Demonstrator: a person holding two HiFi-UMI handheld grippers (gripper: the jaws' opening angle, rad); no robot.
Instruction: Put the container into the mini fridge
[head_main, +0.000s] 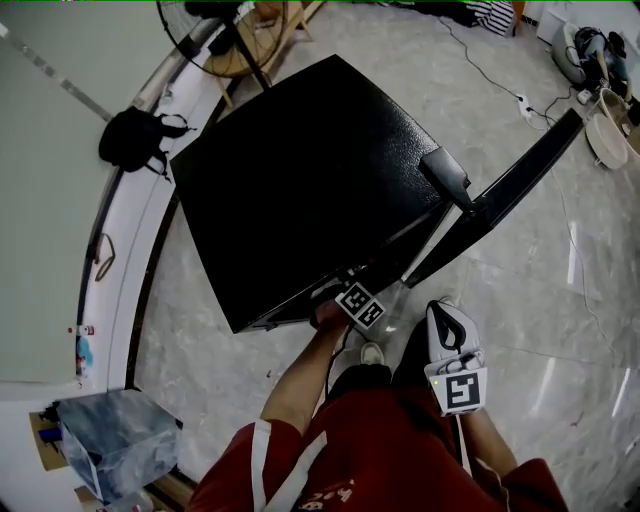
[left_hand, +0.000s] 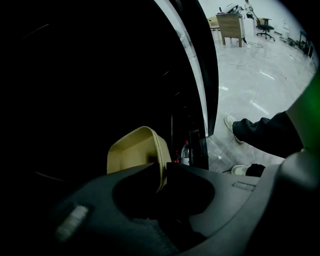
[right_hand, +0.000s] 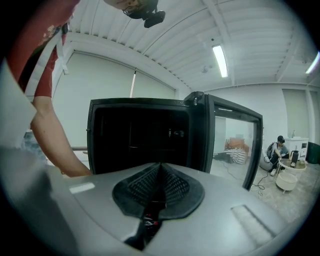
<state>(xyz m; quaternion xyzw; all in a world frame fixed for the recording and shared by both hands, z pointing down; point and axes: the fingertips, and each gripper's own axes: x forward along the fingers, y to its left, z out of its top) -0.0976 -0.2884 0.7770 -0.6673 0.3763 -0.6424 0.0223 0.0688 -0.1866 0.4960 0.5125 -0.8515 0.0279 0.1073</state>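
Observation:
The black mini fridge (head_main: 310, 170) stands on the floor with its door (head_main: 510, 190) swung open to the right. In the left gripper view a beige, tray-like container (left_hand: 132, 150) hangs tilted in front of the dark fridge interior. My left gripper (left_hand: 162, 167) is shut on the container's rim. In the head view only the left gripper's marker cube (head_main: 360, 305) shows at the fridge's front edge. My right gripper (head_main: 445, 320) hovers in front of the open fridge, shut, with nothing between its ribbed pads (right_hand: 172, 182).
Small bottles (left_hand: 185, 150) stand in the door shelf. A black bag (head_main: 135, 138) and a fan (head_main: 235, 35) sit behind the fridge, and a blue-grey box (head_main: 115, 440) lies at lower left. Cables and a power strip (head_main: 520, 100) cross the floor. A person sits far right (right_hand: 280, 147).

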